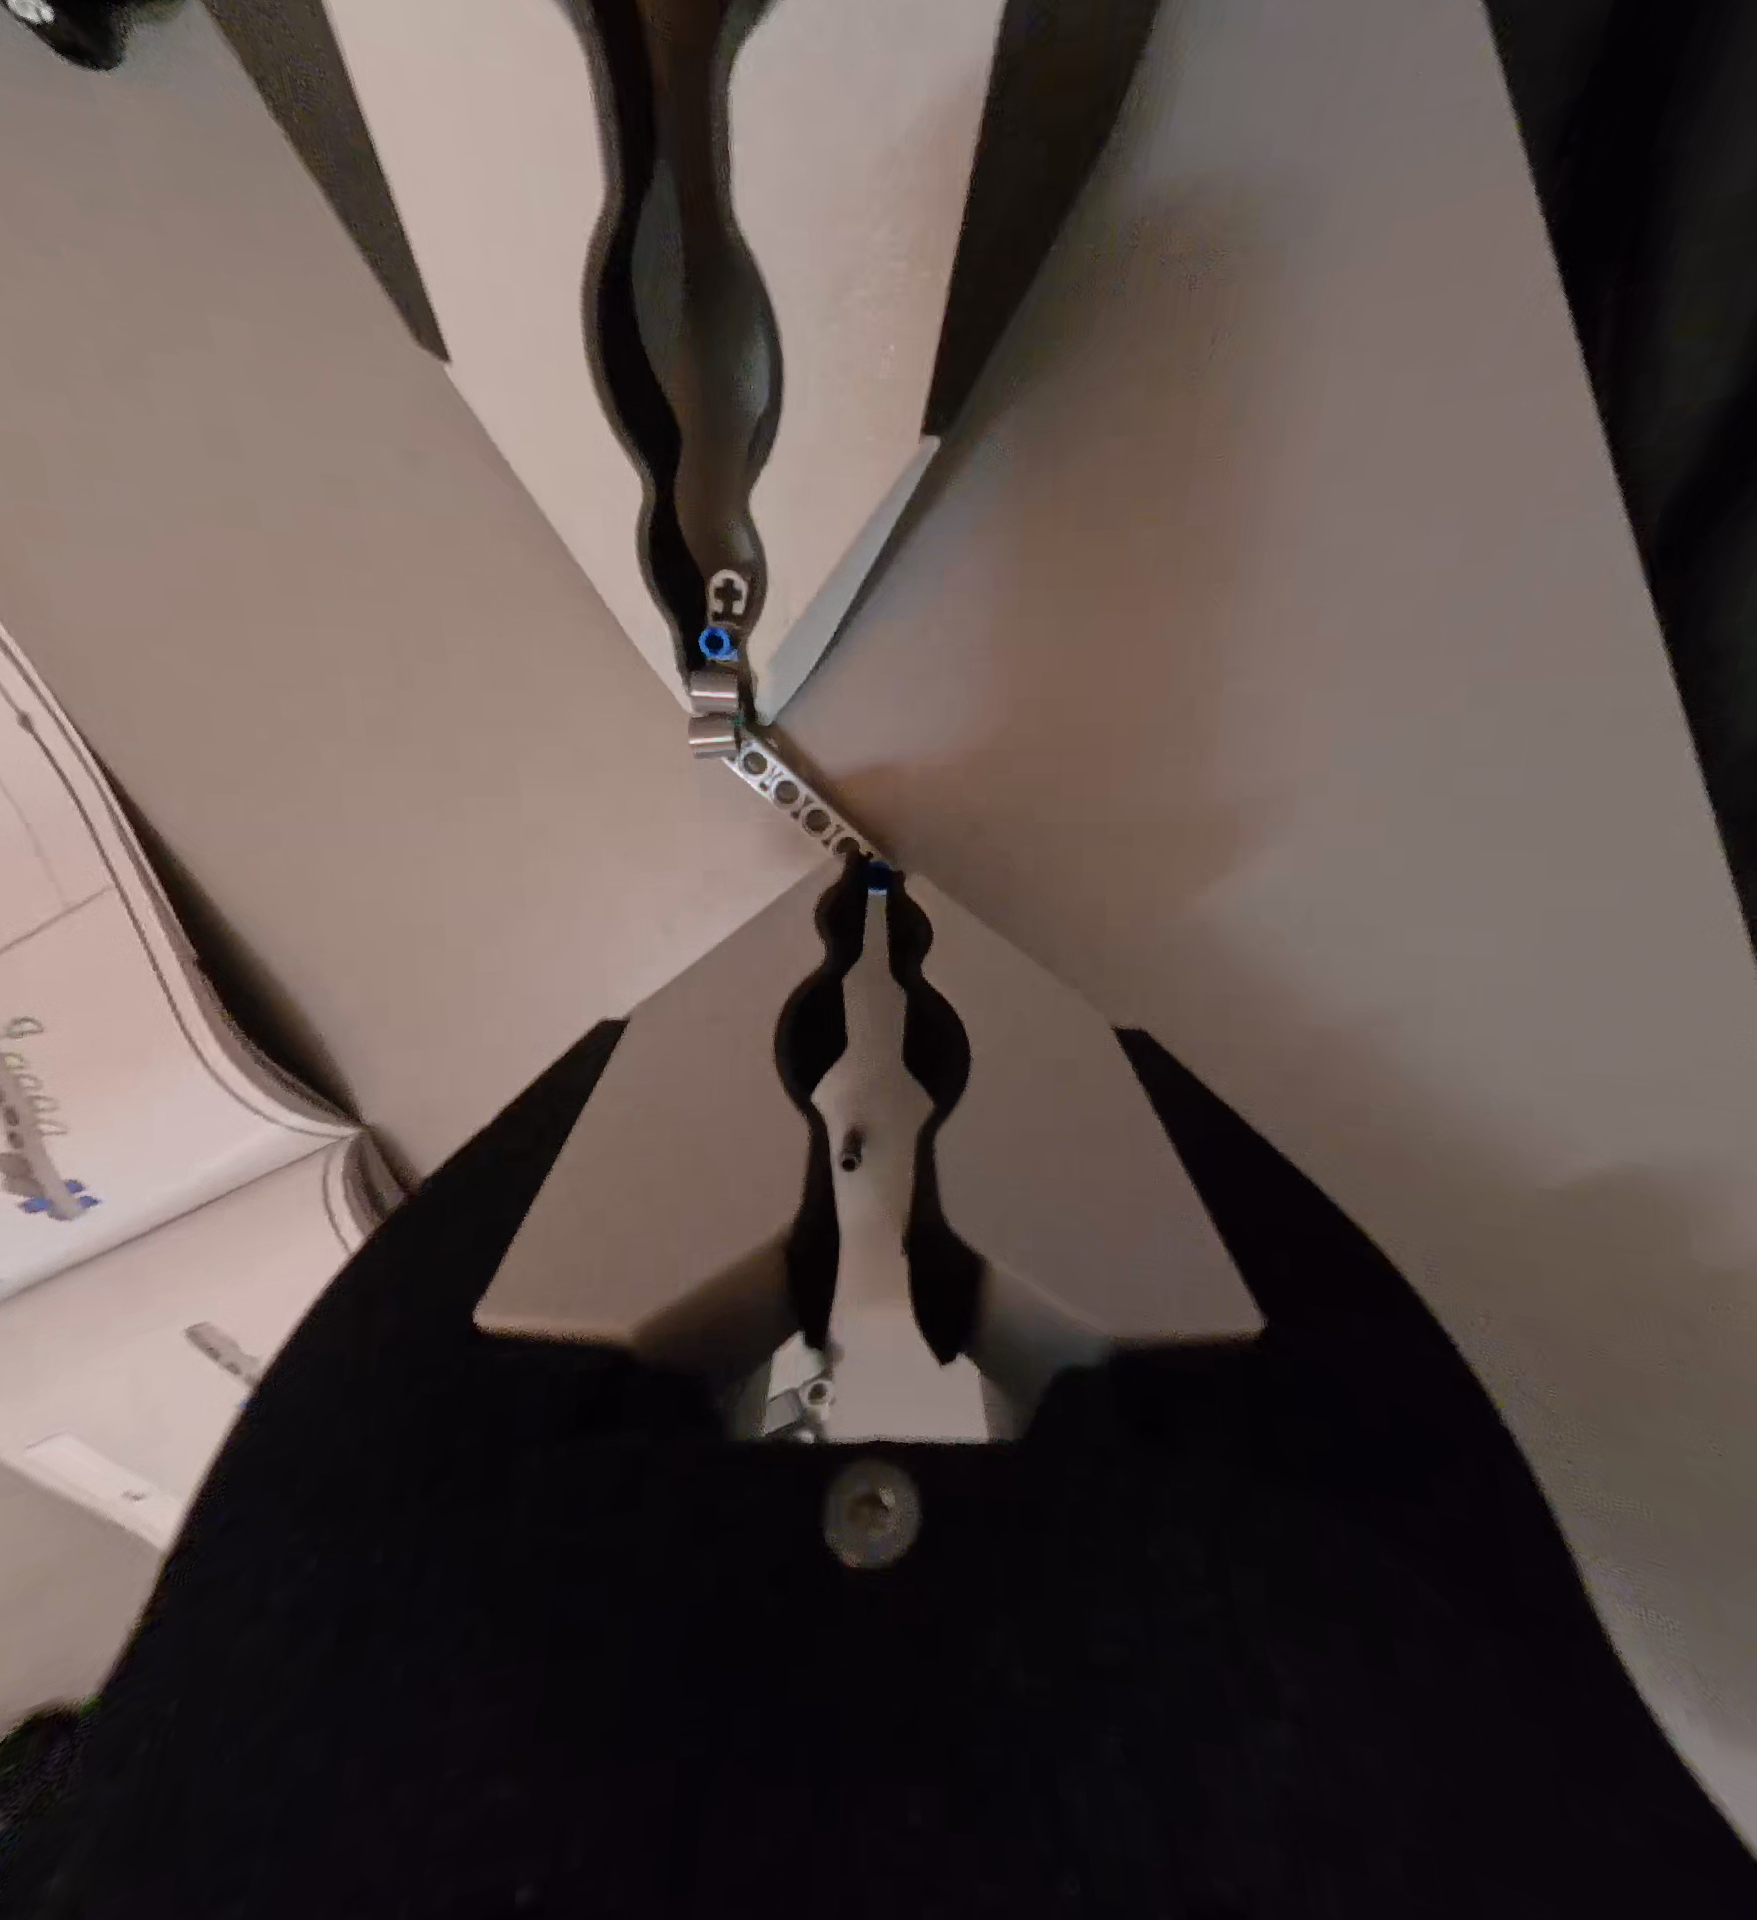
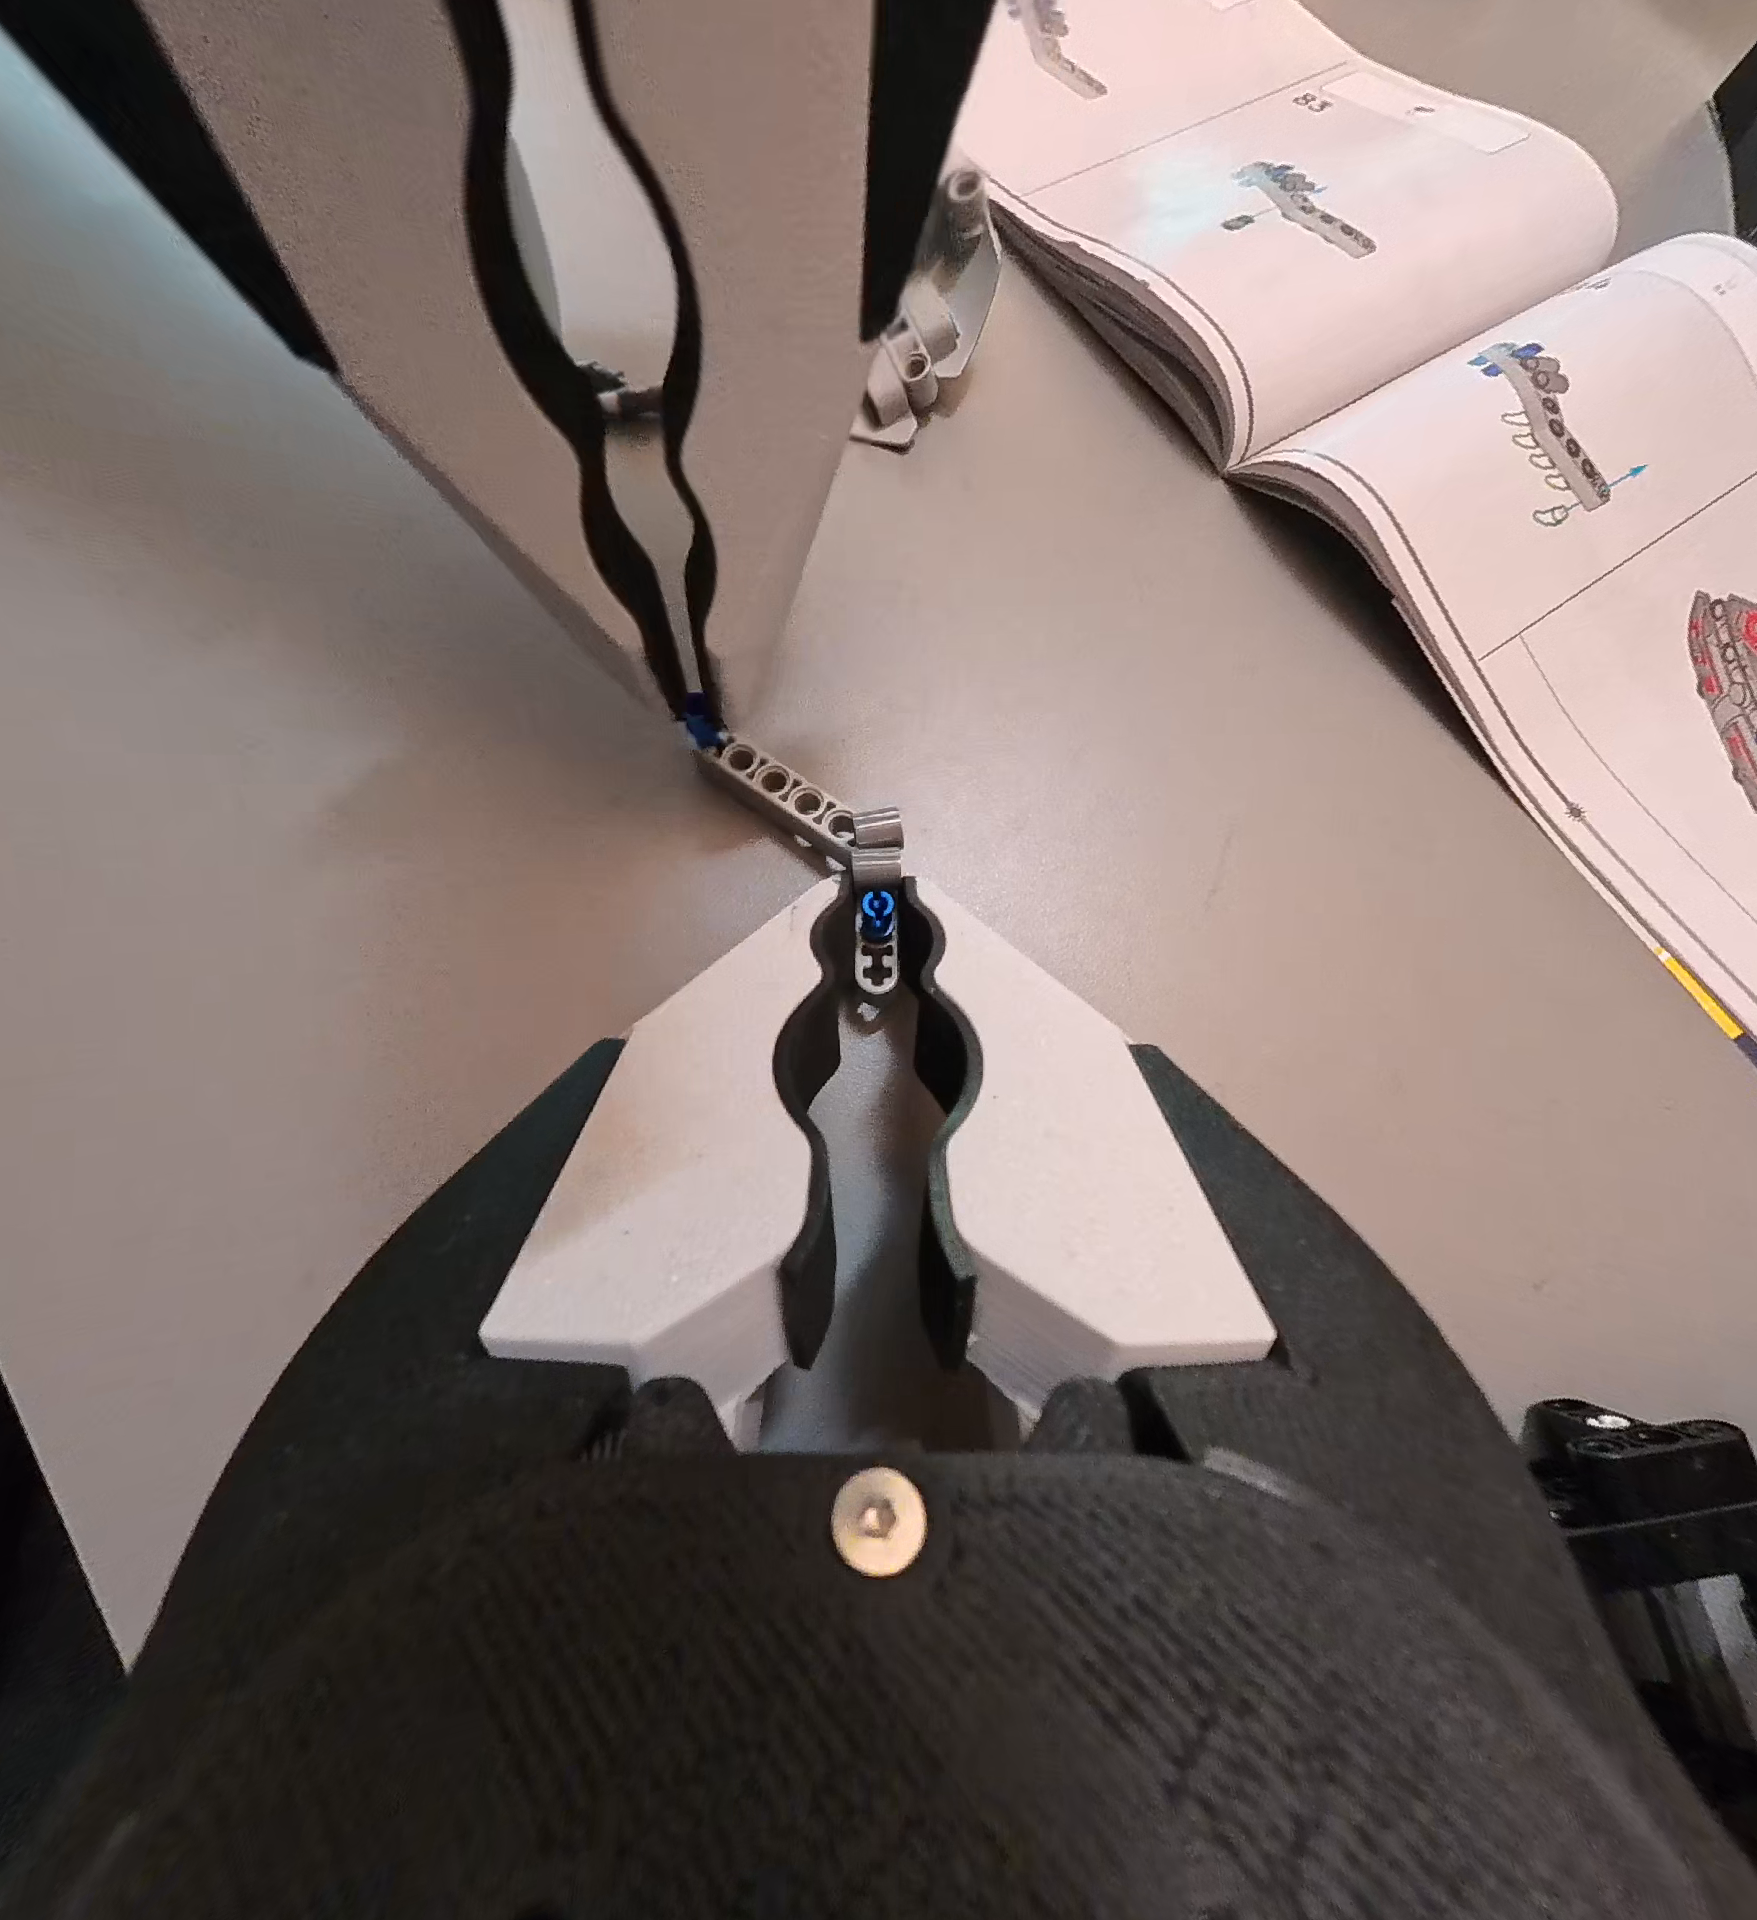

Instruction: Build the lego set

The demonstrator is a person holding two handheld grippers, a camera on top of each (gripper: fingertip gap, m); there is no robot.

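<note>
While the left claw [image 1: 869, 883] pinches the long grey holed lego beam [image 1: 796, 795] at one end, the right claw [image 2: 879, 920] pinches a small grey connector w/ blue pin [image 2: 876, 914] at the beam's other end, above the grey worktop [image 2: 1165, 831].

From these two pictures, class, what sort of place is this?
Probably a hobby or work table: an open instruction booklet lies on the grey table, with loose grey pieces beside it.
</note>
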